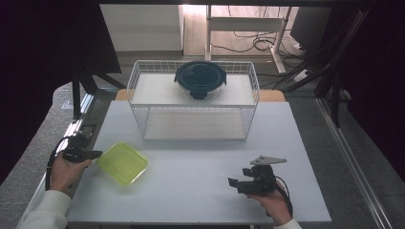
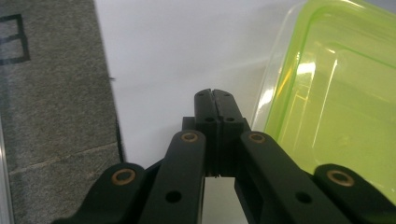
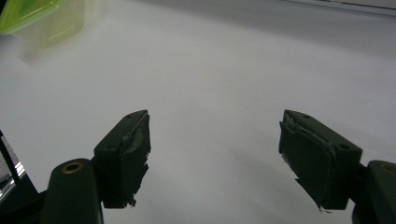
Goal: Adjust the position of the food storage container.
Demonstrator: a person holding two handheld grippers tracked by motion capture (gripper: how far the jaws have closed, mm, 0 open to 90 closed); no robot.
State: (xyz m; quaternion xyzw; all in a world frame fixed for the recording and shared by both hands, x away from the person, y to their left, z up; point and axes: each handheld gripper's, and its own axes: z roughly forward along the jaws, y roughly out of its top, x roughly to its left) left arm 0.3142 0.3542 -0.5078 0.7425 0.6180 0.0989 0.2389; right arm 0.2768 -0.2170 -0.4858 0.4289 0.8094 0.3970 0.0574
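Green container (image 1: 122, 162): lower left of the high view, on the table (image 1: 200, 191), corners diagonal. Left gripper (image 1: 98, 154): clenched, empty, just beside it. Right gripper (image 1: 239, 177): jaws released. Container cropped in both gripper views.

Grey carpet floor (image 1: 43, 138), cables (image 1: 260, 43) behind, dark curtains (image 1: 377, 71) aside.

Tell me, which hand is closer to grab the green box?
Probably the left. The left gripper sits right beside the green box, though its jaws are shut. The right gripper is open but farther away.
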